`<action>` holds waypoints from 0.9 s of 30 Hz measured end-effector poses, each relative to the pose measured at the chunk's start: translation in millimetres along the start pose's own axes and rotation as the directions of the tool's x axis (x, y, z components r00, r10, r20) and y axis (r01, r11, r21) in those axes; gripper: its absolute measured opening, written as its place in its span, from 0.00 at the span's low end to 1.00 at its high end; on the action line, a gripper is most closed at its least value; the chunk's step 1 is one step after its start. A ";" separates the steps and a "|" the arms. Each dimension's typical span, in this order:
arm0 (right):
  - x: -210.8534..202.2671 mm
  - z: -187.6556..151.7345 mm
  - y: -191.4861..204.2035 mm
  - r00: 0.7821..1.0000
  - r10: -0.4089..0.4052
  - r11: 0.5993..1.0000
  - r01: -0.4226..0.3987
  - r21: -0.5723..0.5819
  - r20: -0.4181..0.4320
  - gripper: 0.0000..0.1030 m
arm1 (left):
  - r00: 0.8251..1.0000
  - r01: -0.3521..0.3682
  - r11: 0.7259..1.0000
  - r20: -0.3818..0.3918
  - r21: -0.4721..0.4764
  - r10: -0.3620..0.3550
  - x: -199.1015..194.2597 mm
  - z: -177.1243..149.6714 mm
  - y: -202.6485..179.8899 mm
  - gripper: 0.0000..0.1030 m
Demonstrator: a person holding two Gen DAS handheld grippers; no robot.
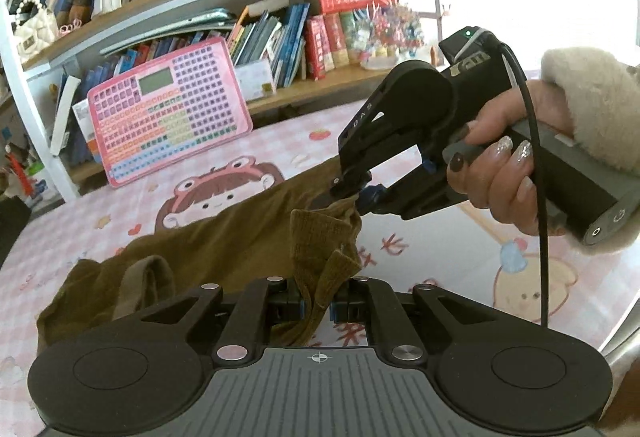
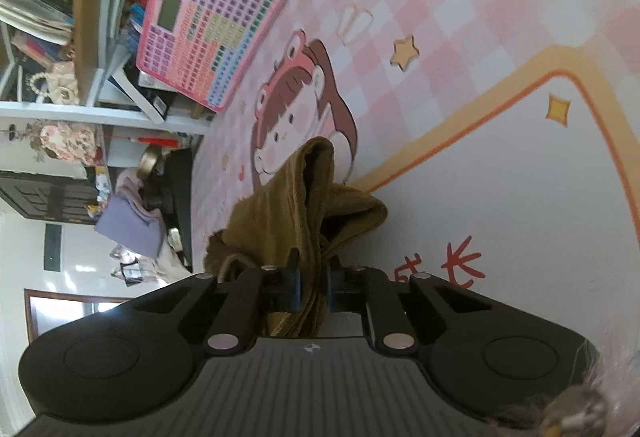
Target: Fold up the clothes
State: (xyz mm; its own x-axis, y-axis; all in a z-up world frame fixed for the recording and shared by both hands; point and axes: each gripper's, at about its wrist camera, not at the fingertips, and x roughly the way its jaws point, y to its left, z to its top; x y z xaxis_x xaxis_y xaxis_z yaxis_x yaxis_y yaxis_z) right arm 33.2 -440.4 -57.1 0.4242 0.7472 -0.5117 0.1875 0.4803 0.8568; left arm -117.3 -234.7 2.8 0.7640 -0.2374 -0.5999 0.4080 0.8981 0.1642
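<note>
Both tongs pinching one olive-brown knit garment above the pink cartoon mat

Left gripper (image 1: 316, 307) and right gripper (image 1: 352, 197) are each closed on an edge of the garment (image 1: 224, 237), which sags ahead of them onto the mat (image 1: 440, 257); it looks soft, light and limp, so hems or corners seem the best holds.

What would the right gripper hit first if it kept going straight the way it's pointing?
Probably only the brown garment the right gripper already clamps, then the pink cartoon mat beyond, though depth is unclear.

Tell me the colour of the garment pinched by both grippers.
The soft knit garment is olive-brown, plain and unpatterned; the left wrist view shows it best.
</note>
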 end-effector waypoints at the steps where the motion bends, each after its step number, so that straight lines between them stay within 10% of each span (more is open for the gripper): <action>1: -2.8 0.4 2.8 1.000 0.007 1.000 -0.007 -0.003 0.005 0.10 | 1.000 0.004 1.000 0.008 -0.012 -0.004 -2.8 0.9 0.7 0.08; 15: 4.6 -9.3 104.9 0.989 0.146 0.971 -0.149 -0.184 -0.030 0.10 | 0.988 0.017 0.937 0.152 -0.348 0.038 -61.8 1.1 70.3 0.09; 27: 82.7 -55.4 178.6 0.996 0.084 0.944 -0.089 -0.316 -0.030 0.10 | 0.985 0.059 0.886 0.173 -0.460 0.025 -82.0 -42.3 164.2 0.09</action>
State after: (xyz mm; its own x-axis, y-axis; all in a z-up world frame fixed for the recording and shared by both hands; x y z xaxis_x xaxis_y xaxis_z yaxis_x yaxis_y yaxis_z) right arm 52.7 -267.3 50.0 0.4113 0.7985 -0.4396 -0.1411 0.5322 0.8348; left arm -134.1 -52.2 45.7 0.8488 -0.2757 -0.4513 0.1765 0.9521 -0.2497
